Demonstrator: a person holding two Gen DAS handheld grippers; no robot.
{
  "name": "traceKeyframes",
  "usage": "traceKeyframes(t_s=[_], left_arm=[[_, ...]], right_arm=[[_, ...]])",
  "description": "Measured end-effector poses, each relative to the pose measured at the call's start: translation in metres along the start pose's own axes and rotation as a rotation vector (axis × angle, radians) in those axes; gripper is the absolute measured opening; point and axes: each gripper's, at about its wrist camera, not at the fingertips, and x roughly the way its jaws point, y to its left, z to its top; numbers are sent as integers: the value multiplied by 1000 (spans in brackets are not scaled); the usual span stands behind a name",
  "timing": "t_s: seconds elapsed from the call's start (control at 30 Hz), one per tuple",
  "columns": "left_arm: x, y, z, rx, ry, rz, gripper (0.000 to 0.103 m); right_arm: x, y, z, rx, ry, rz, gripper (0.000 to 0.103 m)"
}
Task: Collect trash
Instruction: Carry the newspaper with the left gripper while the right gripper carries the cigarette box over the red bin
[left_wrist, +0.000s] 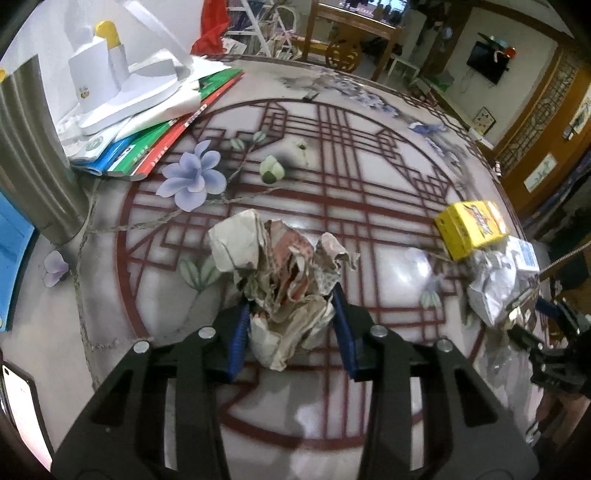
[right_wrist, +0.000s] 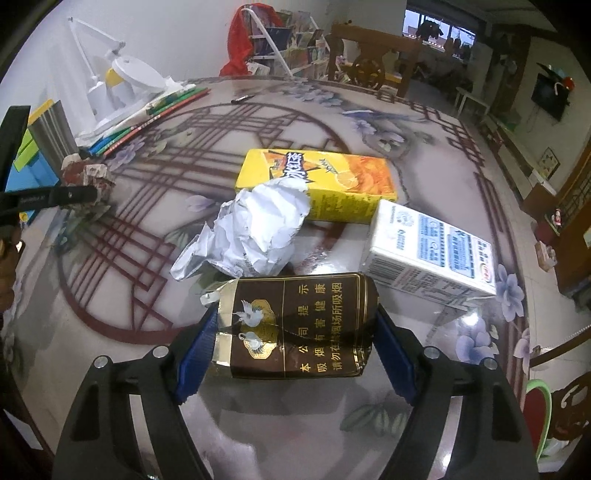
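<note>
Left wrist view: my left tongs (left_wrist: 291, 314) pinch a crumpled paper wad (left_wrist: 284, 273); my right tongs (right_wrist: 295, 332) clamp a brown cigarette pack (right_wrist: 295, 326).

I see the wad standing roughly upright between the blue pads (left_wrist: 236, 332), its long axis running away from me, lower end just over the patterned table (left_wrist: 369, 206). In the right wrist view the flattened pack lies crosswise between the pads, long axis left to right, torn end toward the left. Just beyond it sit a white crumpled sheet (right_wrist: 251, 232), a yellow drink carton (right_wrist: 325, 184) lying lengthwise across, and a white carton (right_wrist: 428, 247) angled to the right.
</note>
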Motion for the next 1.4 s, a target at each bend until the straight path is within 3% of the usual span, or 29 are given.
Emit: traceKeyframes(t_s=[0.33,0.67,1.4], left_arm=[[-34,-44,-27,108,-14,-58,39],[-66,-103,-27,223,-57,-93,39],[-61,-264,-40,408,1,-277,39]], right_arm=[[-41,-17,-5,50,-55,3,76],[-79,-40,-23,91,-94,-2,76],[-151,-133,-67,239,-147,-95,76]])
